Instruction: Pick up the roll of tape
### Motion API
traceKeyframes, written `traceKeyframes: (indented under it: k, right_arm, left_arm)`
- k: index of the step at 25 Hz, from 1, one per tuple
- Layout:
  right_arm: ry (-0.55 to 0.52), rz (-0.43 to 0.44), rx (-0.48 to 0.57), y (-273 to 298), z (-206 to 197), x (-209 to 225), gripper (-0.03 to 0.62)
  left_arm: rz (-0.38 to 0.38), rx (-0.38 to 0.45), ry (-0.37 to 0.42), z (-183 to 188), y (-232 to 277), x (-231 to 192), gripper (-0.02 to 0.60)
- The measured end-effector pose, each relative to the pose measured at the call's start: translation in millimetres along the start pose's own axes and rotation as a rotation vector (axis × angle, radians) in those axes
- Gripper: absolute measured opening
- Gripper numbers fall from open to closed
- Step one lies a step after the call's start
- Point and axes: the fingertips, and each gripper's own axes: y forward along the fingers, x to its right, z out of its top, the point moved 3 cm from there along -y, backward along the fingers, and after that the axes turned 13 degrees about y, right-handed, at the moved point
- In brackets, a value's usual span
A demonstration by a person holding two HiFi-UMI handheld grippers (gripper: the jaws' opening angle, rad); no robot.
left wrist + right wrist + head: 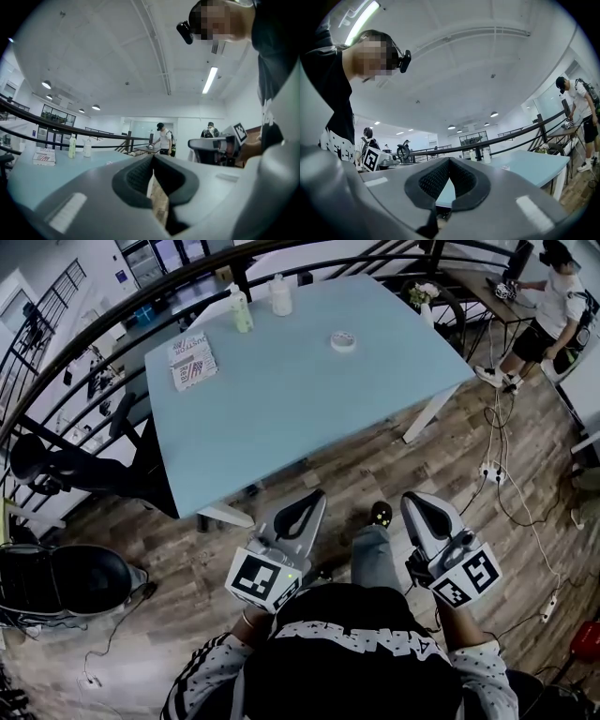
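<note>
The table (300, 409) is a smooth, pale blue slab on white legs, standing on a floor (375, 474) of brown wood-look planks. A black metal railing (80, 131) curves round its far side, under a plain white ceiling with round lamps and a strip light. White cables run across the floor to a power strip (491, 471) at about three o'clock from the table. Another person (555, 301) sits at a separate desk at about two o'clock.

The roll of tape (343, 340), a small white ring, lies flat on the table at about one o'clock from its middle, well apart from everything else. At eleven o'clock stand a pale green bottle (242, 311) and a white bottle (280, 296), and at nine o'clock lies a flat printed box (193, 360).

The left tool (317, 495) and the right tool (412, 500) are held short of the table's near edge, at six o'clock from the tape. Both have smooth grey shells and black ribbed pads, and both have their jaws pressed together with nothing between them.
</note>
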Motion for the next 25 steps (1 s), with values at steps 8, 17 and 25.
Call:
traceKeyframes:
  k: [8,17,25]
  right_arm:
    - [0.018,0.042,-0.005,30.3,11.4,28.9,0.003]
    - [0.05,0.072,-0.038,59.1,22.6,89.5,0.003]
    - [0.08,0.107,-0.048,81.8,39.8,148.4,0.003]
  left_arm:
    - [0.041,-0.02,0.011,0.3,27.7,-23.3,0.0]
    - [0.093,-0.053,0.017,-4.7,80.9,-42.6,0.0]
    - [0.143,-0.083,0.02,-6.6,135.5,-55.6,0.0]
